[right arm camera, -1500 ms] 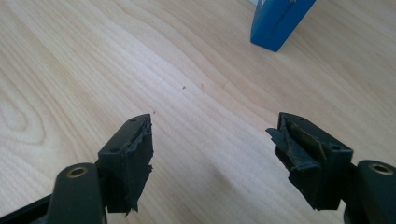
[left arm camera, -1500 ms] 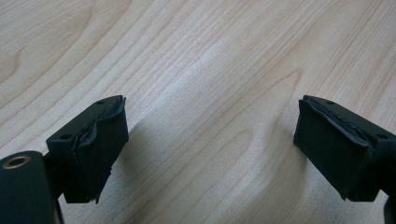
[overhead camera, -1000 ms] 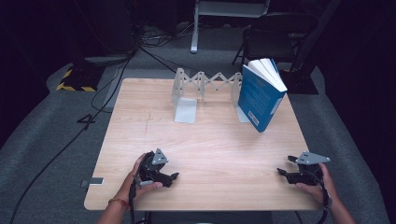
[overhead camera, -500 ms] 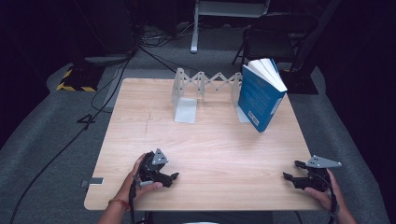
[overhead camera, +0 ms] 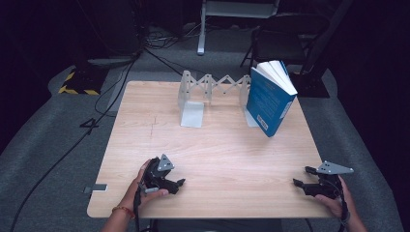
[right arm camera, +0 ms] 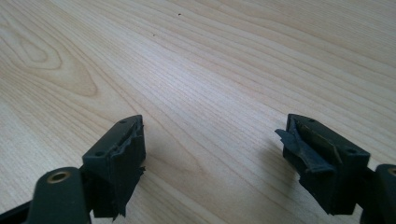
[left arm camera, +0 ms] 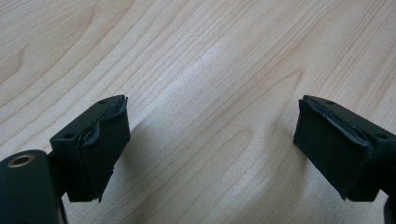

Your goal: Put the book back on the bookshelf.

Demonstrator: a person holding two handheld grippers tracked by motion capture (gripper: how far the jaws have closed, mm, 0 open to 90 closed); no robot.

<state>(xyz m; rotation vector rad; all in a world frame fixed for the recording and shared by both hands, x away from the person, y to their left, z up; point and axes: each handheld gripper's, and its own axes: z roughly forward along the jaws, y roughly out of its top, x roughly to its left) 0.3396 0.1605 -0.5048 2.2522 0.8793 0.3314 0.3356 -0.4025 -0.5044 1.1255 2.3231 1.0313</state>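
The blue book [overhead camera: 270, 98] stands at the far right of the tabletop [overhead camera: 227, 145], tilted, its pages fanned at the top, leaning against the right end of the grey folding book rack [overhead camera: 212, 94]. The rack's left end plate stands bare, so the book is the single volume in it.

What has changed sits at the near edge. The right tool [overhead camera: 303, 178] has slid a little further right and nearer than a second ago, now at the near right corner, and its jaws have just been opening; in the right gripper view they stand wide apart with nothing but wood grain between them (the pad on one jaw looks frayed). The left tool [overhead camera: 180, 182] rests in the same spot as before, near the left of the front edge, its jaws likewise apart and empty in the left gripper view.

Both tools are well apart from the book and neither touches anything but, perhaps, the tabletop. With the book lodged in the rack and the right tool drawn away and spread, the placing looks to be finished, and the hands seem to be settling at rest.
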